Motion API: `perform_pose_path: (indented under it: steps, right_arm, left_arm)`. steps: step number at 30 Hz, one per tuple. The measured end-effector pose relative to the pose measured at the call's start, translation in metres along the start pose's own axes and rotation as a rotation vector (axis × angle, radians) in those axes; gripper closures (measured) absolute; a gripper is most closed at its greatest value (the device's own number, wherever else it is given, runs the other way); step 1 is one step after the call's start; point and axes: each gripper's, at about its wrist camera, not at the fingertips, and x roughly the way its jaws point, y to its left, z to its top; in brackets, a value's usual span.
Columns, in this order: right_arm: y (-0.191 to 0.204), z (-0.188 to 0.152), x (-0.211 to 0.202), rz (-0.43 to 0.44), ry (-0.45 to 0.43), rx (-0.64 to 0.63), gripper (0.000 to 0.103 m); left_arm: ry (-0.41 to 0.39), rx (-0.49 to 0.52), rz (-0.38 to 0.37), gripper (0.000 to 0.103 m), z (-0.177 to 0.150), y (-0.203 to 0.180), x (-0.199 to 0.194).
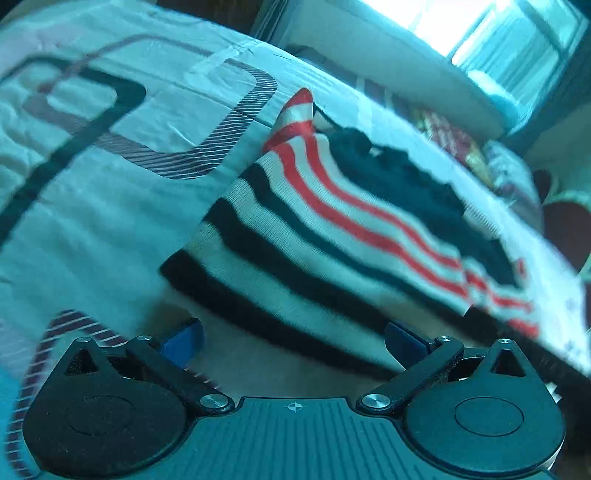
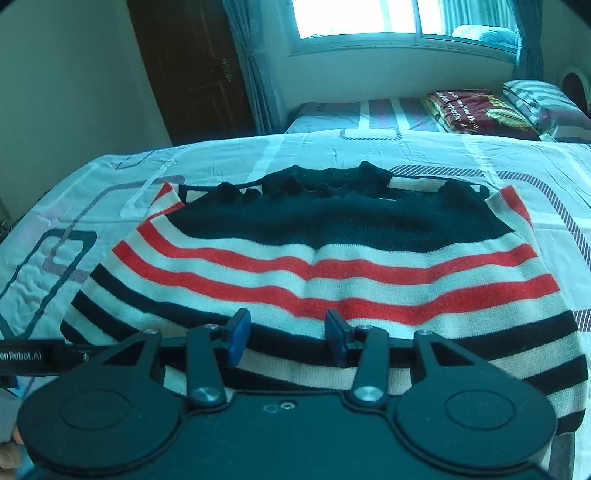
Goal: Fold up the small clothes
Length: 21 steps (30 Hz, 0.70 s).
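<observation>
A small knitted sweater (image 2: 332,258) with black, white and red stripes lies flat on the bed, its sleeves folded in, its black neck part at the far side. In the left wrist view the sweater (image 1: 314,221) shows from its left side, blurred. My left gripper (image 1: 291,341) is open and empty, just above the sweater's near black-striped hem. My right gripper (image 2: 286,334) is open and empty, over the hem's middle. Its blue fingertips (image 2: 238,334) stand apart above the black and white stripes.
The bed sheet (image 2: 110,184) is white with rounded grey and black rectangles. A dark red folded blanket (image 2: 476,110) and a striped pillow (image 2: 543,99) lie at the far right. A brown door (image 2: 192,70) and a window (image 2: 369,18) are behind.
</observation>
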Motion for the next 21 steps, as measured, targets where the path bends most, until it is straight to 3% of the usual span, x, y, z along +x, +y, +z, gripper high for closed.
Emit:
perform_pose_path:
  steps: [5,13,15,18,21]
  right_arm:
    - [0.002,0.0,0.003,-0.008,-0.019,0.009,0.06]
    - [0.004,0.009,0.017,-0.073,-0.058,-0.06,0.06]
    - [0.008,0.009,0.022,-0.119,-0.084,-0.103,0.06]
    - [0.011,0.01,0.028,-0.158,-0.105,-0.146,0.06]
    - [0.007,0.01,0.025,-0.176,-0.137,-0.121,0.061]
  left_arm:
    - [-0.06,-0.135,-0.146,0.0,0.007,0.012,0.013]
    - [-0.155,-0.183,-0.189,0.002,0.02,0.003,0.035]
    - [-0.159,-0.174,-0.164,0.037,0.024,0.002,0.04]
    - [-0.16,-0.174,-0.138,0.051,0.031,0.004,0.043]
    - [-0.157,-0.166,-0.12,0.058,0.032,0.005,0.042]
